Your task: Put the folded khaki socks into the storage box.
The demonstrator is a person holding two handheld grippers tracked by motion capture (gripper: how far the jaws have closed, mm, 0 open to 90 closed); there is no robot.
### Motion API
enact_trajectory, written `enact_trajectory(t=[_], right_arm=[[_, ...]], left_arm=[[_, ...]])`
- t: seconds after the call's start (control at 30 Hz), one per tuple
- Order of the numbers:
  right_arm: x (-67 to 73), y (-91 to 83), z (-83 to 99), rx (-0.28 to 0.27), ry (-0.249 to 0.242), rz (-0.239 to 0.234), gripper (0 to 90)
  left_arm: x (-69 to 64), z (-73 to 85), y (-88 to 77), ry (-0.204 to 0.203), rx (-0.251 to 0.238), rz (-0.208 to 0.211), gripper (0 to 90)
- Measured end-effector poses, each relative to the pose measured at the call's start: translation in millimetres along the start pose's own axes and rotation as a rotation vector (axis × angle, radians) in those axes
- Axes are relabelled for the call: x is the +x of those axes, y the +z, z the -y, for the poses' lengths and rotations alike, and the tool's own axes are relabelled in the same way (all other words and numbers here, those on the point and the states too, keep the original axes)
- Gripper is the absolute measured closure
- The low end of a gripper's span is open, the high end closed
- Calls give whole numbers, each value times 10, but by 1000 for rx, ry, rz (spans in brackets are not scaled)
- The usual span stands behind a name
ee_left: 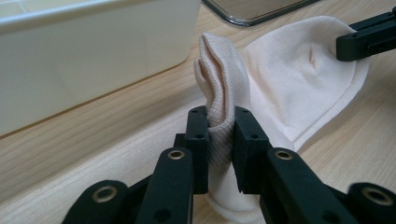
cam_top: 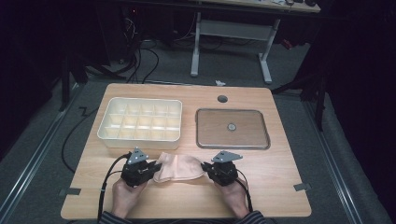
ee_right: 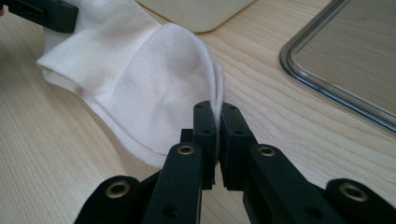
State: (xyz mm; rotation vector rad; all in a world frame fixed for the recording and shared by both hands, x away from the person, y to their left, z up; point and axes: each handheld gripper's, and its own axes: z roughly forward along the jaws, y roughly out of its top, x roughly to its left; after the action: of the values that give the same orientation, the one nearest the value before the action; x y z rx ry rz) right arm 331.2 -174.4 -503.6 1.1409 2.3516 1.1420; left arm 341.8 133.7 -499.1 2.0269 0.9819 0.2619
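A pale pink sock [cam_top: 180, 167] lies stretched near the table's front edge, held at both ends. My left gripper [cam_top: 157, 167] is shut on the ribbed cuff end of the sock [ee_left: 219, 93], which bunches up between the pads. My right gripper [cam_top: 205, 167] is shut on the toe end of the sock [ee_right: 159, 88], the thin fabric edge pinched tight. In the left gripper view the right gripper's fingers [ee_left: 369, 37] show at the far end of the sock. The left gripper's fingers [ee_right: 42, 11] appear at the top left of the right gripper view.
A cream compartment tray [cam_top: 140, 121] stands behind the sock at the left, close to the cuff. A flat metal-rimmed lid or tray [cam_top: 232, 128] lies at the right rear. A round hole [cam_top: 222, 99] sits near the table's back edge.
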Motion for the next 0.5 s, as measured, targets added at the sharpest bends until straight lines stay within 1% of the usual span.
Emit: enact_trajectory(t=[0.1,0.2,0.33,0.4,0.5], right_arm=[[-34,-38,32,1,9,7,863],[-65,-74,67,0,19,14,863],[-112,-117,102,-2,32,22,863],[-152,-151,126,-4,45,27,863],[-175,-172,144,-5,53,29,862]], left_arm=[[-32,-18,36,7,0,4,785],[-63,-38,78,9,6,21,786],[-103,-56,121,13,6,30,787],[-123,-71,153,12,8,38,787],[-142,-82,179,10,6,41,786]])
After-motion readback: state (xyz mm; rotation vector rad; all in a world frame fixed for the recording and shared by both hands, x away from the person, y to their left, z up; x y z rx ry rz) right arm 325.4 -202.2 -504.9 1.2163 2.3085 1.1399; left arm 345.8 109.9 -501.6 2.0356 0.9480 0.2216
